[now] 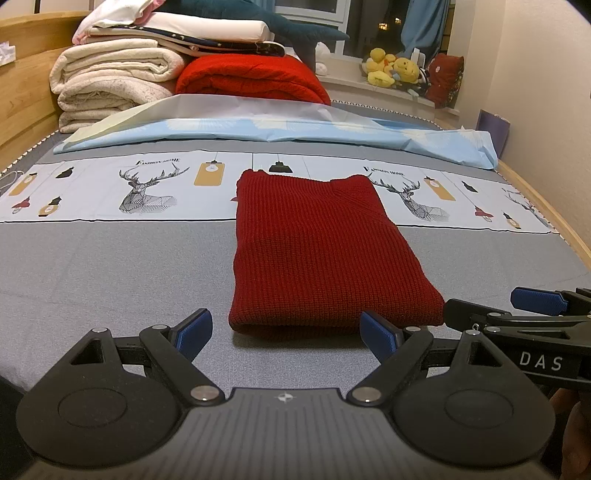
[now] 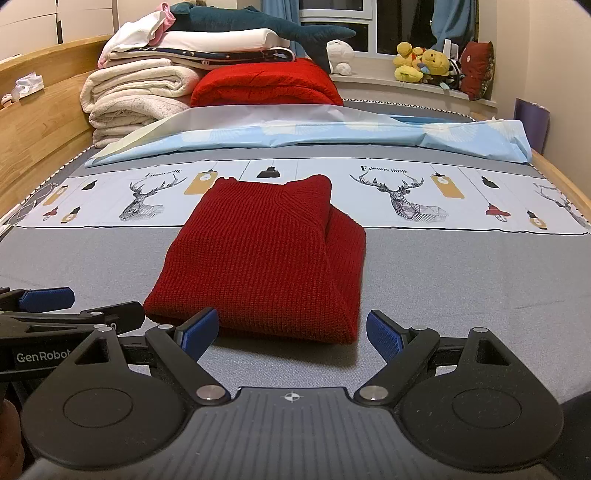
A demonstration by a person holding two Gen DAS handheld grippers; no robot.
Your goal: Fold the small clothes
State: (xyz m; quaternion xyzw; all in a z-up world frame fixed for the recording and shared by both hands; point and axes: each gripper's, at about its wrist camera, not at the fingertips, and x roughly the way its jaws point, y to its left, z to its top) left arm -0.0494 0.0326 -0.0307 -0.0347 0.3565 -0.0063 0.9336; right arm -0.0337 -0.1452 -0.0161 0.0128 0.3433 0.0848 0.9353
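Folded dark red knit sweater (image 1: 314,251) lies flat on the grey bed sheet (image 1: 110,266), centre of the left wrist view, its far edge overlapping the printed deer-pattern strip (image 1: 147,192). In the right wrist view the same sweater (image 2: 258,258) sits centre-left, with a folded layer showing along its right side.

Left hand-held gripper (image 1: 286,334) at bottom centre of its view, jaws spread wide, nothing between them; the near sweater hem is just beyond the blue pads (image 1: 195,332), not touched. Right hand-held gripper (image 2: 291,332) at bottom centre of its view, jaws also wide apart and empty; its left pad is just beside the sweater's near edge, contact cannot be told. Each gripper shows in the other's view: right one at lower right of the left view (image 1: 532,306), left one at lower left of the right view (image 2: 48,301).

Background, upper left of frame: stack of folded cream blankets (image 1: 110,81), red quilt (image 1: 251,79), teal plush shark (image 1: 258,22). Light blue sheet (image 1: 295,133) lies across the bed behind the printed strip. Yellow plush toys (image 1: 391,66) on the windowsill, upper right. Wooden bed frame (image 1: 26,103) at left.
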